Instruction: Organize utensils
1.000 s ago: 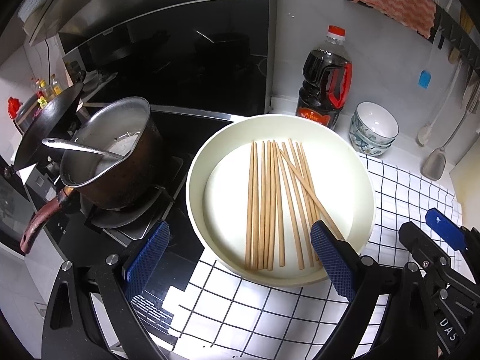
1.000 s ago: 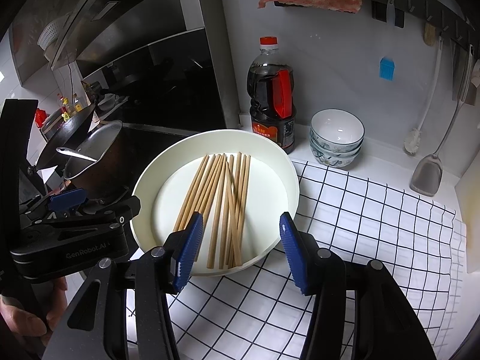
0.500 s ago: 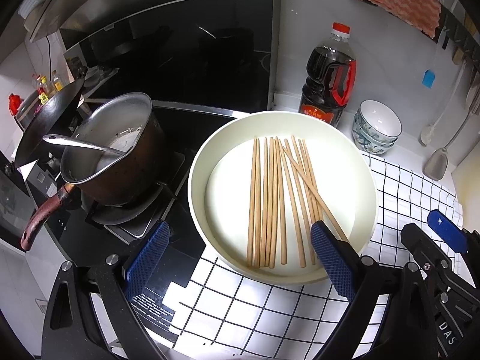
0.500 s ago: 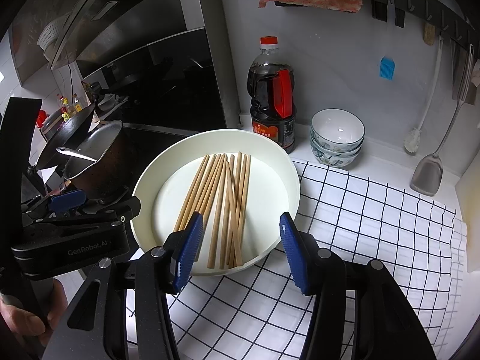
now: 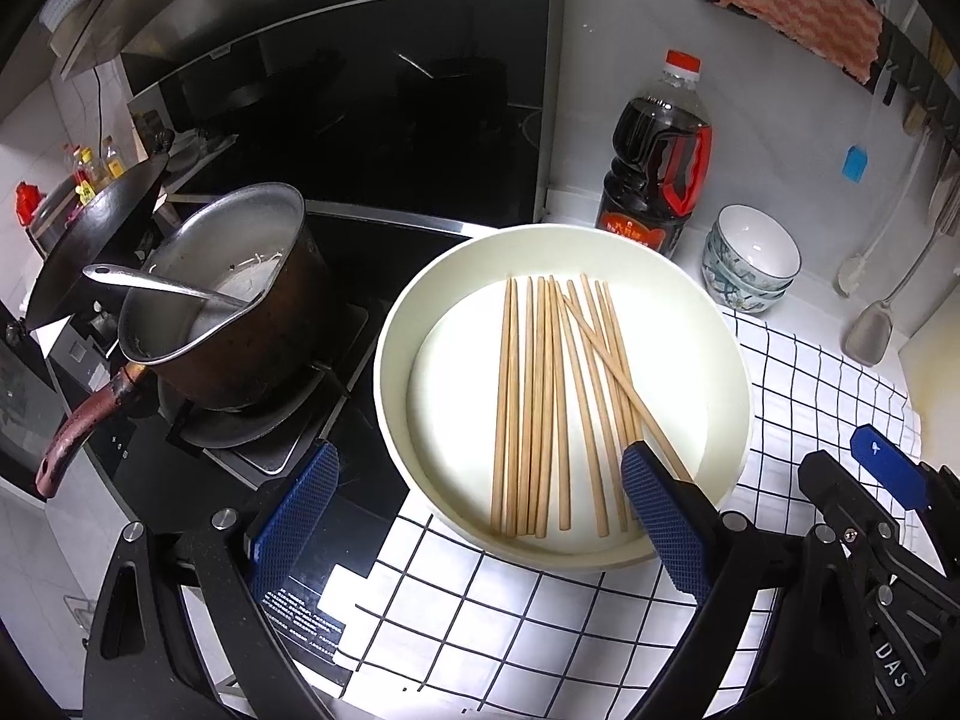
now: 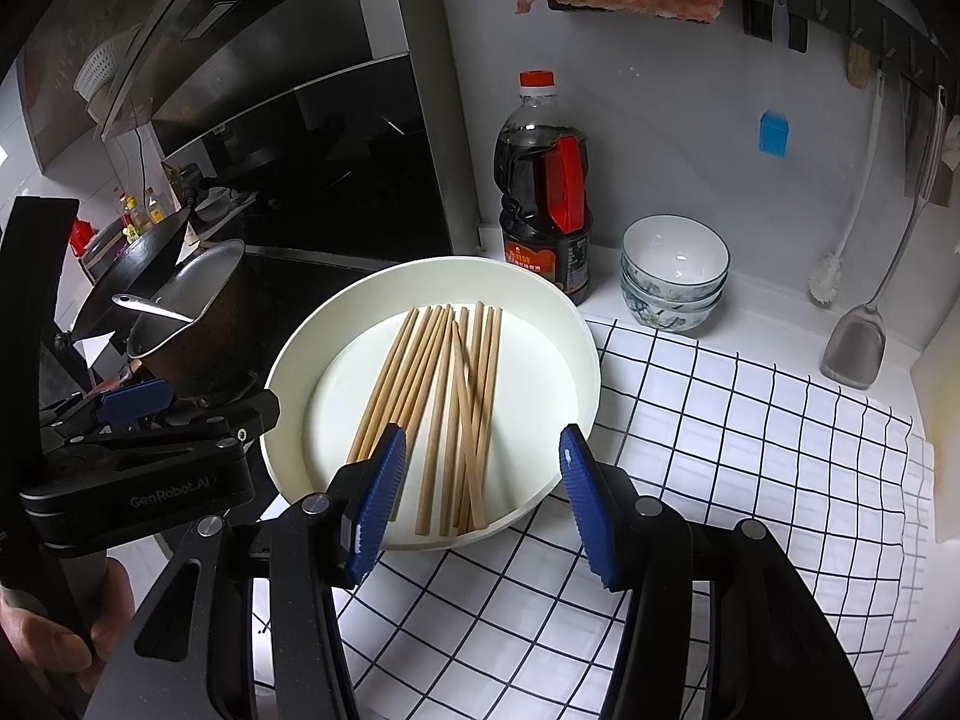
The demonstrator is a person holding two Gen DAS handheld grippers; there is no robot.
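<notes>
Several wooden chopsticks (image 5: pixel 543 402) lie side by side in a round white tray (image 5: pixel 396 324) on a checked cloth; one lies slanted across the right ones. They also show in the right wrist view (image 6: pixel 447 396), in the same tray (image 6: pixel 576 354). My left gripper (image 5: pixel 474 510) is open and empty, just above the tray's near rim. My right gripper (image 6: pixel 480 498) is open and empty, above the tray's near edge. The right gripper's body shows in the left wrist view (image 5: pixel 864 504), and the left gripper's body in the right wrist view (image 6: pixel 138 450).
A saucepan with a ladle (image 5: pixel 222 306) stands on the stove left of the tray. A soy sauce bottle (image 6: pixel 543 192) and stacked bowls (image 6: pixel 675 270) stand behind it. A spatula (image 6: pixel 858 336) and brush hang at the right wall. The checked cloth (image 6: pixel 720 450) covers the counter.
The left gripper has drifted slightly back and left, so the tray sits a little further right in its view. The right gripper has barely moved. Both stay open.
</notes>
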